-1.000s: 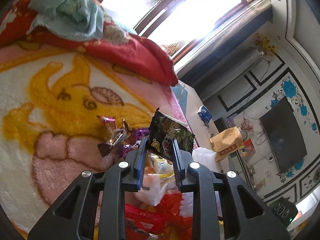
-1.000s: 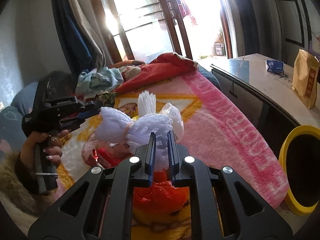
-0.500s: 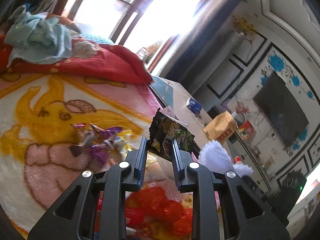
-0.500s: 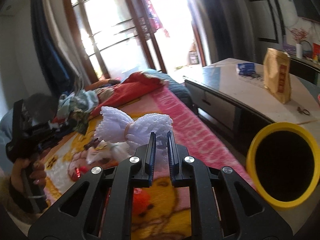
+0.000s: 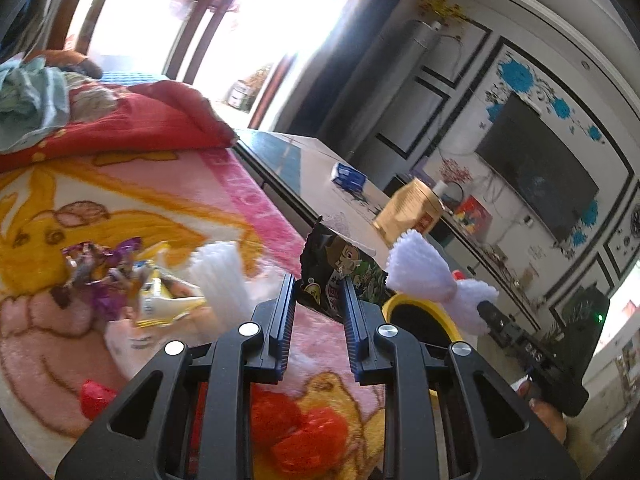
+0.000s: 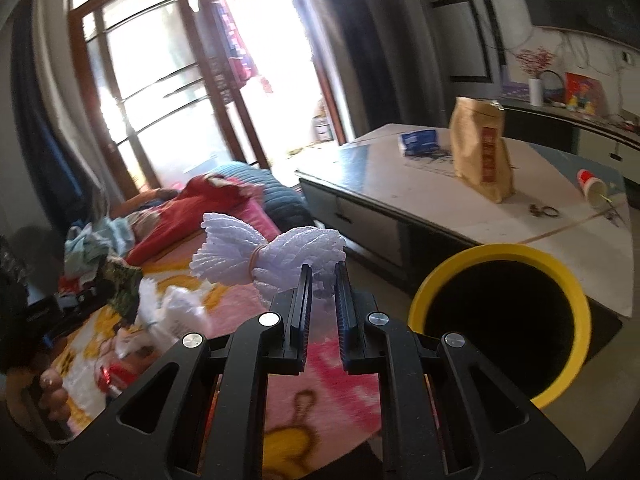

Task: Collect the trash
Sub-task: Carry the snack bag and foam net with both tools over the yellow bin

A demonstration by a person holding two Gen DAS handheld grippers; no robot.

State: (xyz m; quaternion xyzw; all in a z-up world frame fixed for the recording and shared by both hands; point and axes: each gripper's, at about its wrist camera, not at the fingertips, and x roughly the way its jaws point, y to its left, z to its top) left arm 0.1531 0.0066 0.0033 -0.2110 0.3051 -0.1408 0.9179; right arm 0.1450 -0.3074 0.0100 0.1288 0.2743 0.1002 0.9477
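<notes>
My left gripper (image 5: 319,280) is shut on a dark snack wrapper (image 5: 338,270) and holds it above the edge of the pink blanket (image 5: 132,184). My right gripper (image 6: 322,276) is shut on a white foam net (image 6: 272,254) tied like a bow; the net also shows in the left wrist view (image 5: 424,276). A yellow-rimmed bin (image 6: 504,320) stands on the floor to the right of the right gripper; its rim shows in the left wrist view (image 5: 394,308). More trash lies on the blanket: purple candy wrappers (image 5: 104,268), a white foam net (image 5: 222,276), red wrappers (image 5: 300,428).
A low table (image 6: 400,184) beside the bed carries a brown paper bag (image 6: 482,152) and a blue box (image 6: 418,140). A red quilt (image 5: 120,124) and clothes (image 5: 32,96) lie at the bed's far end. A TV (image 5: 536,184) hangs on the wall.
Both grippers have swung right, away from the trash pile on the blanket and toward the yellow bin, each still holding its item. The bin now looms larger in the right wrist view.
</notes>
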